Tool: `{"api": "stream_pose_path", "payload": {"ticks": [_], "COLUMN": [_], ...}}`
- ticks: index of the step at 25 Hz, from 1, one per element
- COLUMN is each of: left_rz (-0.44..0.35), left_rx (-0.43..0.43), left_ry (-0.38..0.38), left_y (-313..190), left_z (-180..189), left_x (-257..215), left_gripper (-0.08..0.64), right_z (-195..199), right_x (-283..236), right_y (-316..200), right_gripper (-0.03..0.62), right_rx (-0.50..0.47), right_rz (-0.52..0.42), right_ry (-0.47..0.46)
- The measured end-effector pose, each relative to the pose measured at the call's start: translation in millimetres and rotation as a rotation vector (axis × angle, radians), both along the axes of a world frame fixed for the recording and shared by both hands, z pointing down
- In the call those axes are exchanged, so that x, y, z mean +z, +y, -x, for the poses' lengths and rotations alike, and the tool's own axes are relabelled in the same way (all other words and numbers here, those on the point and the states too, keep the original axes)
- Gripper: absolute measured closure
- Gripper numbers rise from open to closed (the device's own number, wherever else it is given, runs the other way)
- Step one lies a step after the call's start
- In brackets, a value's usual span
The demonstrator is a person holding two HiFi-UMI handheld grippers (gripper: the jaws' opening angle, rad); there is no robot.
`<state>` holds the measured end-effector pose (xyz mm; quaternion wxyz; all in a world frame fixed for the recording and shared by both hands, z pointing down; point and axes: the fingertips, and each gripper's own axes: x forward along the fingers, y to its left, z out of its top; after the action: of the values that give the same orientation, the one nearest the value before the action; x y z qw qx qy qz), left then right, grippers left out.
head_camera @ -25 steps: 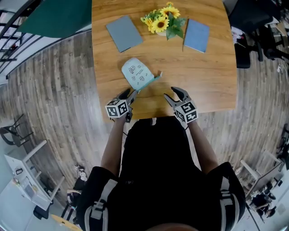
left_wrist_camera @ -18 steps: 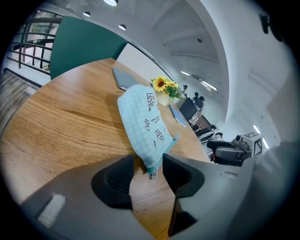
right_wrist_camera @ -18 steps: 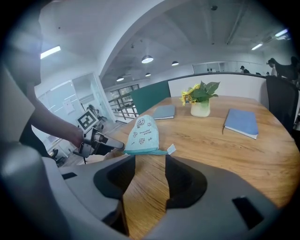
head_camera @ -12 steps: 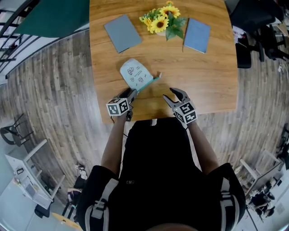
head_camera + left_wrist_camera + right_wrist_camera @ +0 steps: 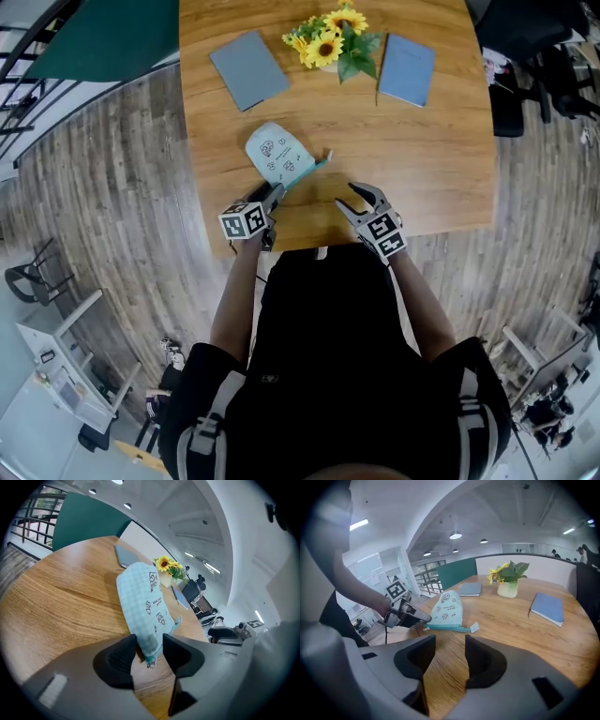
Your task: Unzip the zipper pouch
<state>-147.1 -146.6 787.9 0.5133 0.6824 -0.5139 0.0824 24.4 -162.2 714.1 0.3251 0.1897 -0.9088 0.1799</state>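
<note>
Tabletop scene from above: a person stands at the near edge of a wooden table with a hand-held gripper in each hand. The zipper pouch, pale blue check fabric with small cartoon prints and a teal zip edge, lies near the middle of the table, closer to the person than the other things. The left gripper is clenched on the pouch's near corner; the left gripper view shows the fabric pinched between its two dark jaws, with a small zipper pull ring hanging just below the pinched corner. The right gripper is released and holds nothing, its jaws apart over bare wood, near the pouch but apart from it. A white tag sticks out at the pouch's far end. Farther back stand a pot of sunflowers, a grey notebook to its left and a blue notebook to its right. The zip looks closed, so the unzipping seems not yet begun. The likely trouble lies in the pull ring: it is small and sits right against the left jaws, so the right gripper could knock them or close on fabric instead. Because only a corner is held, a hard tug could slip the pouch free or drag it across the wood, and slack cloth could bunch and jam the slider.
</note>
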Motion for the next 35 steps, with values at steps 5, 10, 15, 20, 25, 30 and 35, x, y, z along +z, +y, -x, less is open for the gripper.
{"api": "stream_pose_path", "payload": {"ticks": [5,10,15,20,25,30,35], "left_rz": [0.023,0.032,0.027,0.005,-0.011,-0.053,-0.079], "left_rx": [-0.014,-0.02,-0.044,-0.035,-0.044,-0.028,-0.023], "left_ry": [-0.023,-0.01,0.068,0.141,0.212,0.225,0.256], "left_y": [-2.0,-2.3,-2.6,-5.4,-6.1,-7.4,-4.2], "left_z": [0.0,-0.9,-3.7,-13.3,-17.4,-18.4,-21.4], "left_x": [2.8,5.9,5.6,-5.8,-15.7,-28.5,-41.6], "left_gripper": [0.387,0.459,0.537,0.555,0.557,0.557,0.558], "right_z": [1.5,-1.2,-4.1,-4.8,2.4,11.6,18.2], "right_x": [2.8,5.6,7.2,4.8,1.7,-8.2,-14.7], "right_y": [5.4,6.2,5.1,5.4,10.3,16.5,28.0], "right_gripper": [0.391,0.393,0.394,0.396,0.397,0.399,0.399], "right_rx": [-0.034,-0.018,-0.012,0.0,-0.004,-0.003,0.0], "right_rz": [-0.007,0.011,0.016,0.007,-0.002,-0.027,-0.04], "right_ry": [-0.002,-0.01,-0.007,-0.006,-0.007,-0.029,-0.043]}}
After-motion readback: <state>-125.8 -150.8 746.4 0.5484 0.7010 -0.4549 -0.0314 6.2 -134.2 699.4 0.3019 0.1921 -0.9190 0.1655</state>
